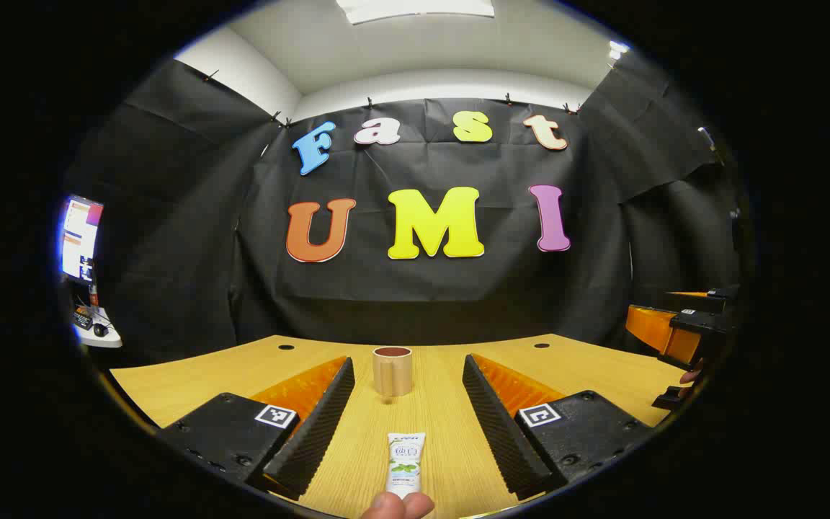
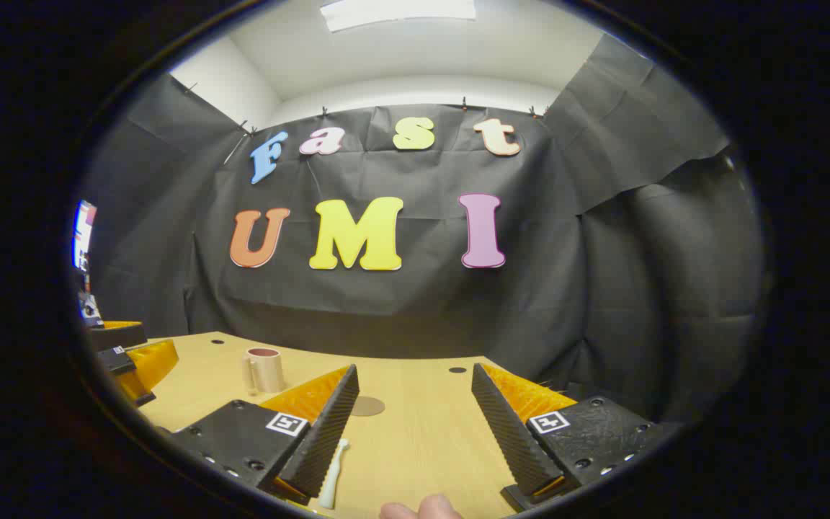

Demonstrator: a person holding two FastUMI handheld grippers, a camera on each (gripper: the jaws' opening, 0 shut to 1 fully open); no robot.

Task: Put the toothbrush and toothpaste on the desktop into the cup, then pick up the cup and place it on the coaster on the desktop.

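Handheld two-finger grippers, pair

Left gripper (image 1: 409, 404), right gripper (image 2: 415, 418): ribbed wedge fingers, black screwed mounts carrying square coded markers at 7 and 5 o'clock.

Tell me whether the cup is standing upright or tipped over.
Upright. The cup stands on the desktop with its round mouth facing up; the right gripper view shows its handle at the side.

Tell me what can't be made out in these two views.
- Toothbrush: right gripper view, head hidden behind the right gripper's finger.
- Toothpaste: left gripper view, near end covered by a fingertip.
- Coaster: right gripper view, partly behind that finger.
- Cup: contents hidden by its wall.
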